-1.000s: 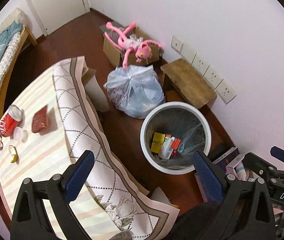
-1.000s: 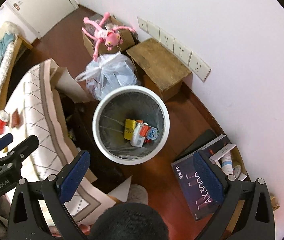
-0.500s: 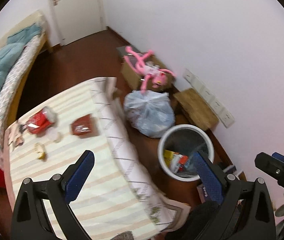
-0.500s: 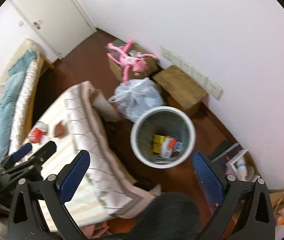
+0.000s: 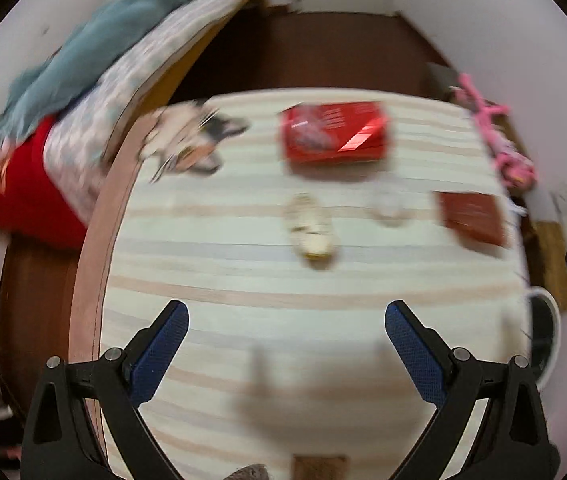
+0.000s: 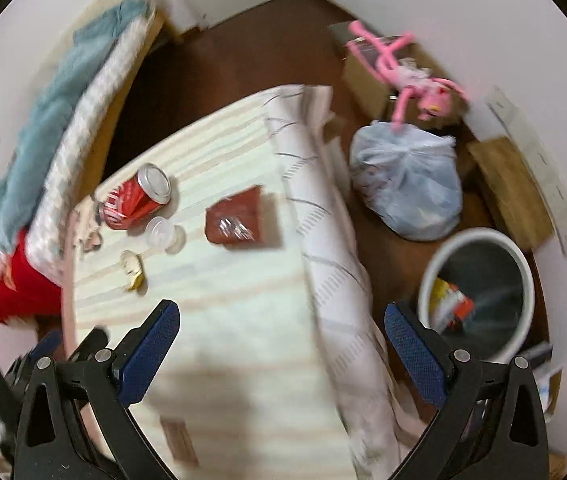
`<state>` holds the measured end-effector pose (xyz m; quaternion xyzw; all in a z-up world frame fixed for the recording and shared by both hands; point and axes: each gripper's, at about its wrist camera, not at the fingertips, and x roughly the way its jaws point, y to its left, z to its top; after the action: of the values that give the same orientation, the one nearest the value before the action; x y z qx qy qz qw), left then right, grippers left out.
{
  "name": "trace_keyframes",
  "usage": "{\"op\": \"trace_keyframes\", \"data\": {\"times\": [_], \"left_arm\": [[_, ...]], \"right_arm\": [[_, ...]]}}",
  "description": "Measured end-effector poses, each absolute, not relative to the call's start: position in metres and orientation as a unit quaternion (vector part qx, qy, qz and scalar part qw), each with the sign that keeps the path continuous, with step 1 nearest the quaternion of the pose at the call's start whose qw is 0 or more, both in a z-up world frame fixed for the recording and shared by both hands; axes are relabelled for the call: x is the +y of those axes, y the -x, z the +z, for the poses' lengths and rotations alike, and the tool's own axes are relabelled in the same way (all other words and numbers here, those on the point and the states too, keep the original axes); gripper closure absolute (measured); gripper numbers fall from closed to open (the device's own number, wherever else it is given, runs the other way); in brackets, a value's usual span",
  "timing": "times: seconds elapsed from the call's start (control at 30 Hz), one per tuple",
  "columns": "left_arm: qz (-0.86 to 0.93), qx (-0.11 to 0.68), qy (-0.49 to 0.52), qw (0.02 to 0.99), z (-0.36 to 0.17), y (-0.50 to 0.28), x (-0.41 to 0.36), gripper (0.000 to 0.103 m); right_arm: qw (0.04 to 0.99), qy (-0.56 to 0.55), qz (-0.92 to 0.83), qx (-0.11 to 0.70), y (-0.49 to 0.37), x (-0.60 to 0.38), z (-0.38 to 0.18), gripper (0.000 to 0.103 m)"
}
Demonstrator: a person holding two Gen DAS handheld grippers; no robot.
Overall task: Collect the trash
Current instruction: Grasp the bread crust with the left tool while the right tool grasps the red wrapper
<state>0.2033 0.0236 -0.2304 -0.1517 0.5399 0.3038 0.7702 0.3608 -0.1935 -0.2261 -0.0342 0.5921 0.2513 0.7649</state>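
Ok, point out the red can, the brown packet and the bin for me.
can (image 6: 136, 201), right wrist view, on its red side.
packet (image 6: 236, 221), right wrist view, middle of its top face.
bin (image 6: 520, 259), right wrist view, on its white rim.

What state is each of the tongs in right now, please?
Left tongs: open, holding nothing, above the table.
Right tongs: open, holding nothing.

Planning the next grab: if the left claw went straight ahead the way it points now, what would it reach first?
Probably the banana peel on the striped table, which lies centred between the open left claw fingers; the red can lies beyond. Motion blur makes depth uncertain.
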Motion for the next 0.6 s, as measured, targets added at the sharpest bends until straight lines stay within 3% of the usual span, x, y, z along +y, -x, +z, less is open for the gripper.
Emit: {"op": "trace_keyframes", "data": {"times": [0.4, 0.43, 0.5, 0.57, 0.6], "left_arm": [[0.295, 0.556, 0.257, 0.733, -0.271, -0.224, 0.080, 0.003], [0.289, 0.559, 0.261, 0.732, -0.274, -0.228, 0.079, 0.003], [0.272, 0.567, 0.265, 0.731, -0.283, -0.242, 0.079, 0.003], [0.263, 0.575, 0.256, 0.732, -0.289, -0.254, 0.076, 0.005], [0.262, 0.576, 0.247, 0.734, -0.292, -0.260, 0.074, 0.016]], "right_arm": [[0.743, 0.127, 0.225, 0.618, -0.405, -0.093, -0.316, 0.000], [0.744, 0.136, 0.223, 0.615, -0.403, -0.089, -0.319, 0.004], [0.744, 0.155, 0.216, 0.613, -0.400, -0.085, -0.325, 0.022], [0.753, 0.162, 0.217, 0.600, -0.396, -0.087, -0.324, 0.029], [0.754, 0.163, 0.218, 0.598, -0.394, -0.090, -0.323, 0.030]]}}
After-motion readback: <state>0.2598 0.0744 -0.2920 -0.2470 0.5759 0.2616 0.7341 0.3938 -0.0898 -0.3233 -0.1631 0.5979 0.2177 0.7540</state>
